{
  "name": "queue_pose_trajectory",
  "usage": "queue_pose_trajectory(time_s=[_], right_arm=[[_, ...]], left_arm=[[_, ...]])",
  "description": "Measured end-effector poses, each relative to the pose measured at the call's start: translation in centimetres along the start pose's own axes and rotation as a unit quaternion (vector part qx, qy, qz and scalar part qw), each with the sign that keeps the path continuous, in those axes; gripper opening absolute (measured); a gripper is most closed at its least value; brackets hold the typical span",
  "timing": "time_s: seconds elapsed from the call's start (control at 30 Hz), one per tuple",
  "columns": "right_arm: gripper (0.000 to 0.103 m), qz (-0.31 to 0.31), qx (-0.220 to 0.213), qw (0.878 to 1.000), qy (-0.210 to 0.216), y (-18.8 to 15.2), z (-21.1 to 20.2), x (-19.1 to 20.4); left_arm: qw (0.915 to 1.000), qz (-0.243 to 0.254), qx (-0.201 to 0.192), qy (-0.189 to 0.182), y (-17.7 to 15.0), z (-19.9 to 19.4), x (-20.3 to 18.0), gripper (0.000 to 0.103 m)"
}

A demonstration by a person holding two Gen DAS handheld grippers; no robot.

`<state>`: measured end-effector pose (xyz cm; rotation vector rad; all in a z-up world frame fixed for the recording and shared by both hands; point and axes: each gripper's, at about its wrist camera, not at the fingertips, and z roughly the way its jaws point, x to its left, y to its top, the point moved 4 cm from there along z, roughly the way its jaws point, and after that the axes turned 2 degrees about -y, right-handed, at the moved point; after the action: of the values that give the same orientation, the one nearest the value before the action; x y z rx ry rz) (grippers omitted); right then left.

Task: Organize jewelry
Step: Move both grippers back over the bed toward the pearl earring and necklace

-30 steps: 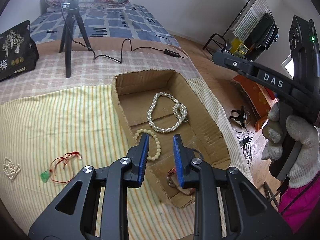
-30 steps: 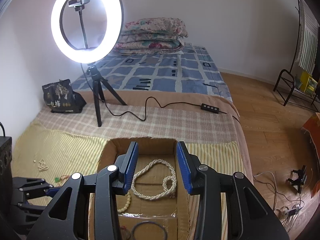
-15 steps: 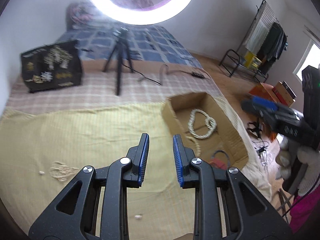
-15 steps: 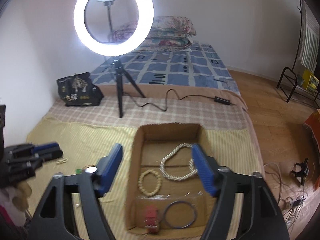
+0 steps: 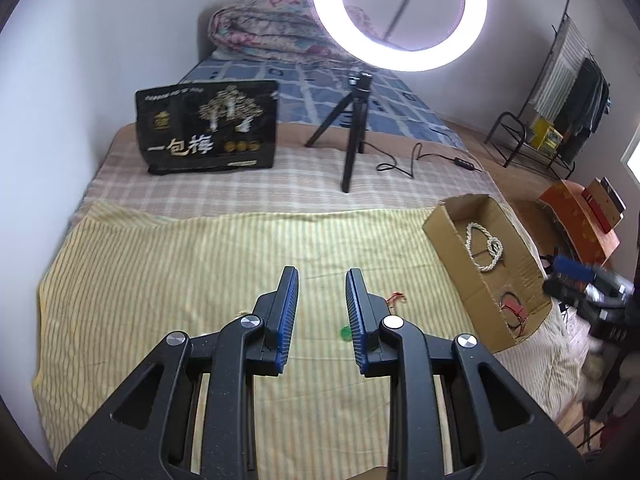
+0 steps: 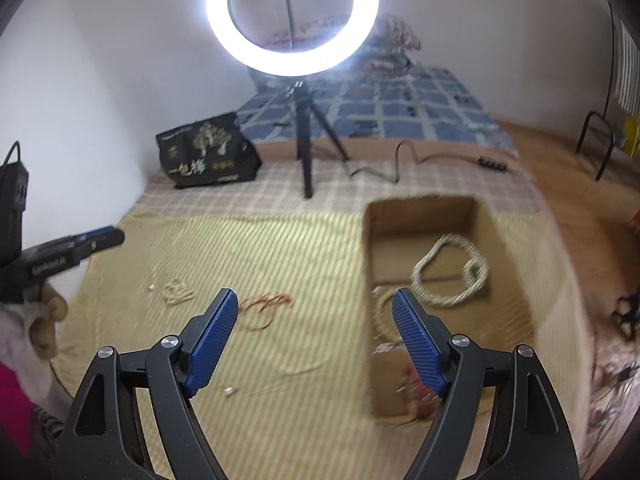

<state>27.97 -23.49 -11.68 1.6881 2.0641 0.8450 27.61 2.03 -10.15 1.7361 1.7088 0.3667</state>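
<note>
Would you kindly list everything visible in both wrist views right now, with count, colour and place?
cardboard box: one, brown, on the striped cloth's right side
pearl necklace: one, white, inside the box
beaded bracelet: one, cream, in the box, blurred
red item: one, in the box's near end
red-cord pendant: one, red cord with green stone, on the cloth
small pearl piece: one, white, on the cloth left of the cord
striped cloth: one, yellow, over the bed
ring light: one, lit, on a black tripod
black bag: one, by the wall
left gripper: black, blue pads, open, empty
right gripper: black, blue pads, wide open, empty
</note>
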Motion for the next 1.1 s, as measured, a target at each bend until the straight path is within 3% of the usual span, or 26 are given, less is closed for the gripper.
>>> queue_pose_trajectory(time_s=[0.47,0.67,0.9,1.03,1.1], right_arm=[[0.079,-0.048,0.069,0.996,0.020,-6.6,2.5,4.6],[0.079,-0.064,0.095,0.993,0.031,-8.6,4.0,5.7],[0.079,-0.099,0.119,0.986,0.052,-10.8,5.9,7.4],[0.067,-0.132,0.138,0.979,0.070,-11.9,6.7,8.5],[0.065,-0.135,0.144,0.977,0.077,-12.2,7.2,8.8]], left_arm=[[0.9930,-0.086,0.080,-0.012,-3.3,3.1,7.4,0.023],[0.9913,-0.098,0.087,-0.006,-3.8,3.7,8.8,0.023],[0.9885,-0.090,0.121,0.002,-5.1,6.2,8.5,0.023],[0.9873,-0.068,0.143,0.014,-5.9,7.6,7.6,0.023],[0.9873,-0.059,0.146,0.019,-6.1,8.0,7.4,0.031]])
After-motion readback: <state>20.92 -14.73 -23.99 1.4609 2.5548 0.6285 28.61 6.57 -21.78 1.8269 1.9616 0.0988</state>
